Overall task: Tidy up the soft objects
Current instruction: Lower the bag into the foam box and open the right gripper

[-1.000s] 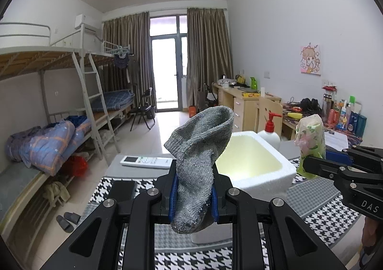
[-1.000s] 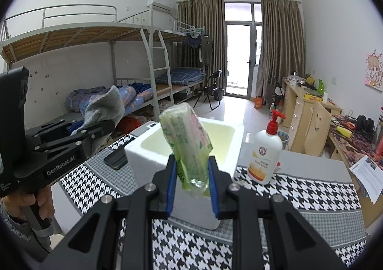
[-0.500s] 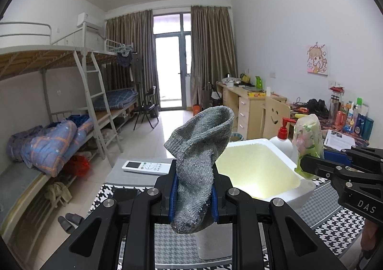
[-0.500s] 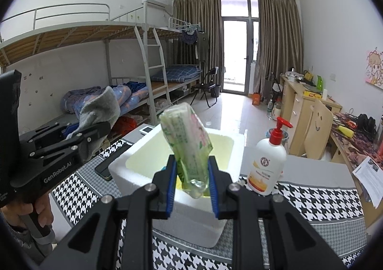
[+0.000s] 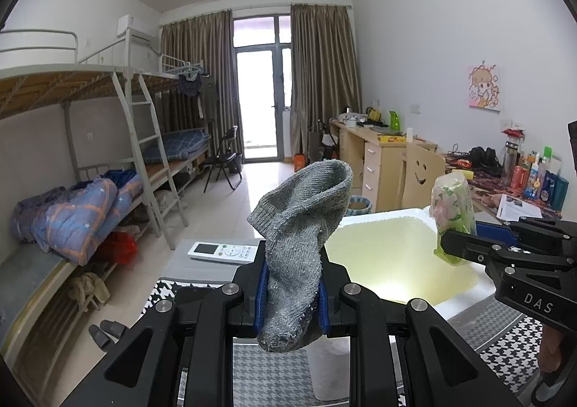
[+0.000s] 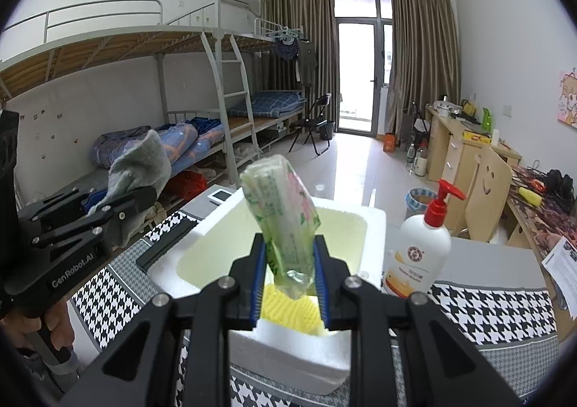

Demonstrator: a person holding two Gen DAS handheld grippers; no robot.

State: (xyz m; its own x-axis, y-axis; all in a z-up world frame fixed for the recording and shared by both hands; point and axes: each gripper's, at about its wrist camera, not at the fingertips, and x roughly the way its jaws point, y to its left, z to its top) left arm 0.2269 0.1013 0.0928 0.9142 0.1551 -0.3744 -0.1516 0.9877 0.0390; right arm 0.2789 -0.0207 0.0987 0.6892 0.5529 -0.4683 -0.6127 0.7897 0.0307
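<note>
Grey sock (image 5: 302, 226) stands pinched upright between the blue pads of my left claw (image 5: 290, 302), its cuff flopping open above the near edge of the white foam box (image 6: 373, 226). My right claw (image 6: 290, 289) is clamped on a green floral tissue pack (image 6: 285, 223), tilted over the box's yellowish hollow. Beside the box on the houndstooth cloth (image 6: 487, 306) stands a red-pump lotion bottle (image 6: 420, 255), with a white remote (image 5: 223, 251) farther off.
</note>
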